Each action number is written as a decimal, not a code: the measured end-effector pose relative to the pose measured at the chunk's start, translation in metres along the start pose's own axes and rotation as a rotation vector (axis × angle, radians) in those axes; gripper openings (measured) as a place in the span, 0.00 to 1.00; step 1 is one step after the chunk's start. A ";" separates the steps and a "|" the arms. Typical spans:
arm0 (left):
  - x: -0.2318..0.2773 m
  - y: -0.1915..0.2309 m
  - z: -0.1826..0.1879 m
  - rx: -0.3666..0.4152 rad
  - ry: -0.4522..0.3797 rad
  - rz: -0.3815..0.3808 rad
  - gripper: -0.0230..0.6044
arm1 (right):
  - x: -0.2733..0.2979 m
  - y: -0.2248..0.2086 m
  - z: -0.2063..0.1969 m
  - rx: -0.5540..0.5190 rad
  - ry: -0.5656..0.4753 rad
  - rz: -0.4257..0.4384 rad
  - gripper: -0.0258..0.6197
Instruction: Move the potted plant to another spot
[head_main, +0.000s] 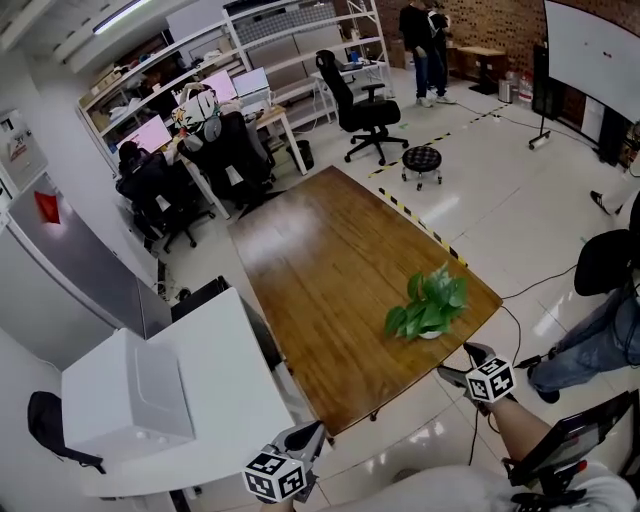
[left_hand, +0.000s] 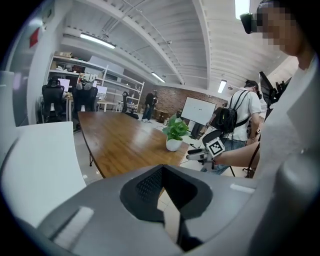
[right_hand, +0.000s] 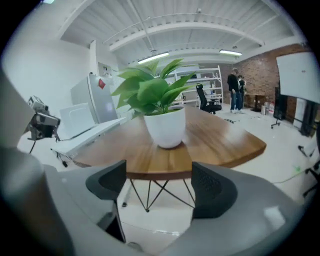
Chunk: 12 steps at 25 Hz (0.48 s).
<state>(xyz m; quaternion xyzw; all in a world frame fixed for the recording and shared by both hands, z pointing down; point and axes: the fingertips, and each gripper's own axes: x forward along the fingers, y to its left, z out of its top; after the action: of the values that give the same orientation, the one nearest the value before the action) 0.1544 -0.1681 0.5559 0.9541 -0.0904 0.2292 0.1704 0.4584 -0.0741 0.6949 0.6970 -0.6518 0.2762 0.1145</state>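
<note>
- In the head view the potted plant (head_main: 428, 305) stands on the wooden table (head_main: 320, 250), near its right-hand corner and close to the edge facing the person; the leaves cover nearly all of the white pot, of which only a sliver shows
- The right gripper view shows the whole pot, upright, just in from that table edge
- The right gripper (right_hand: 159, 177) is off the same table edge, its jaws wide apart with nothing between them; the pot lies ahead of the fingertips, untouched
- The left gripper (left_hand: 163, 172) is off the table's nearest corner and is partly cut off by the head view's lower edge; its fingertips seem to meet with nothing gripped, though the dark pads make this hard to read
- A person in jeans (head_main: 590, 340) to the right of the table is cut off by the frame edge
- Writing: the marker cube (head_main: 490, 380) on the right gripper bears only black-and-white square patterns; a red label (head_main: 46, 206) on the tall grey cabinet (head_main: 70, 270) left of the table is too small to read
- Counts: one plant, one table, two grippers with one marker cube each
- Beyond the table's far end are one empty black office chair (head_main: 358, 100) and one round stool (head_main: 421, 160), and farther beyond it two standing people (head_main: 425, 45)
- Left of the table is one white box (head_main: 125, 395) on a white counter (head_main: 235, 360)
</note>
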 end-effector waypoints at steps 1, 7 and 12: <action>-0.001 -0.003 -0.005 -0.010 -0.002 -0.001 0.03 | -0.017 0.009 -0.009 0.033 -0.011 0.020 0.63; -0.025 -0.039 -0.035 -0.026 -0.026 -0.029 0.03 | -0.102 0.092 -0.017 0.125 -0.121 0.191 0.17; -0.078 -0.101 -0.071 0.004 -0.076 -0.070 0.03 | -0.180 0.184 -0.006 0.040 -0.218 0.288 0.05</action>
<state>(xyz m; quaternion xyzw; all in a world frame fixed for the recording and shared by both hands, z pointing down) 0.0822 -0.0415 0.5500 0.9650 -0.0631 0.1868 0.1728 0.2788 0.0585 0.5668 0.6244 -0.7477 0.2257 -0.0114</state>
